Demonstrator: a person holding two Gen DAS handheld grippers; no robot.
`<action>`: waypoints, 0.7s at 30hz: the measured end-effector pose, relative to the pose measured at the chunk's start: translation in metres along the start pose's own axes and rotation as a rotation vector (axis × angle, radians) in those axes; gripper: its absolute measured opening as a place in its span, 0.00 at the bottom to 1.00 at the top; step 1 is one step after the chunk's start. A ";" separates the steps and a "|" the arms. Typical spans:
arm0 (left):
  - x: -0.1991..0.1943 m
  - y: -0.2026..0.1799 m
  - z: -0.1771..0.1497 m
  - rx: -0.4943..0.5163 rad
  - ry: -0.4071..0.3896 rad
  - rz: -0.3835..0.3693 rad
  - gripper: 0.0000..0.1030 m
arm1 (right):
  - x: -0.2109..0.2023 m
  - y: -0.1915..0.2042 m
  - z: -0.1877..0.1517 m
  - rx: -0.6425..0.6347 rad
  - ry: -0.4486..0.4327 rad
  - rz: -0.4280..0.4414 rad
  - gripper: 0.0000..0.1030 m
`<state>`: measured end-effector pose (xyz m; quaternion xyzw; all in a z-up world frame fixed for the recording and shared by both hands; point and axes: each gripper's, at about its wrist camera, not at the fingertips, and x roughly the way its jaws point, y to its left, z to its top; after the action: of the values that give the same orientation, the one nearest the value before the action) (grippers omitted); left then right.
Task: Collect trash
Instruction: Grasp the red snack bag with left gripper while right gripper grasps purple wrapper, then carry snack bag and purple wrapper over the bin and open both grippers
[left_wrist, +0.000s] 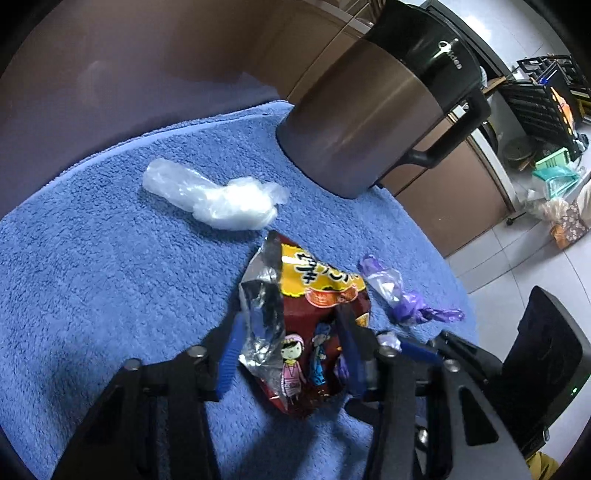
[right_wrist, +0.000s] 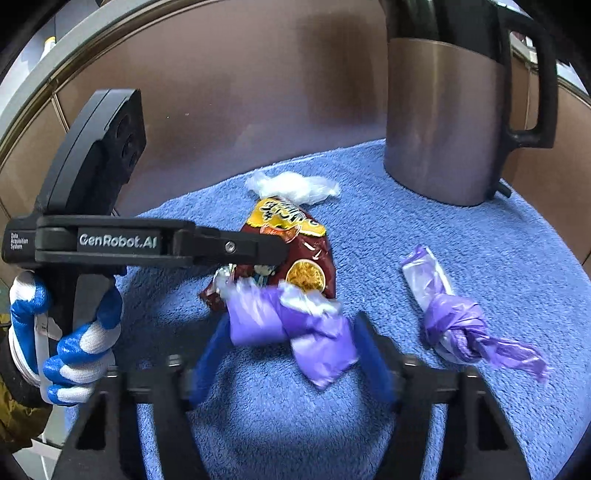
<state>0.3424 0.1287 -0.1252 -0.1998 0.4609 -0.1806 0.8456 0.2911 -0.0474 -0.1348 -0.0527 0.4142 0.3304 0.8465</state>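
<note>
I read "GenRobot.AI" in white on my left gripper, with tiny lettering at its butt that seems to say "Data Acquisition System"; a blue-and-white gloved hand holds its grip. The kettle carries a silver logo I cannot make out. The snack bag has yellow-backed script and cartoon figures, unreadable to me.

Left tongs sit narrowed with the snack bag between the blue pads; they seem to touch it, though I cannot tell if they pinch. My right gripper is half closed around a purple bag, blurred, the pads just beside it.

Everything lies on a blue towel: a clear wad toward the far edge, a knotted purple bag near the right edge, the kettle at the far right corner. Brown panels stand behind; white floor tiles and crates show beyond
</note>
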 end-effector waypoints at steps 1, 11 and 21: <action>0.001 0.001 0.000 -0.001 0.000 0.008 0.23 | 0.000 -0.001 -0.001 0.003 0.001 -0.005 0.46; -0.017 -0.001 -0.010 -0.007 -0.059 0.000 0.01 | -0.027 -0.014 -0.022 0.062 -0.027 0.009 0.16; -0.112 -0.025 -0.017 0.004 -0.197 -0.034 0.00 | -0.111 0.005 -0.041 0.082 -0.148 -0.003 0.16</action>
<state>0.2678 0.1590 -0.0419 -0.2226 0.3715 -0.1755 0.8841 0.2120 -0.1157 -0.0786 0.0061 0.3636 0.3150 0.8767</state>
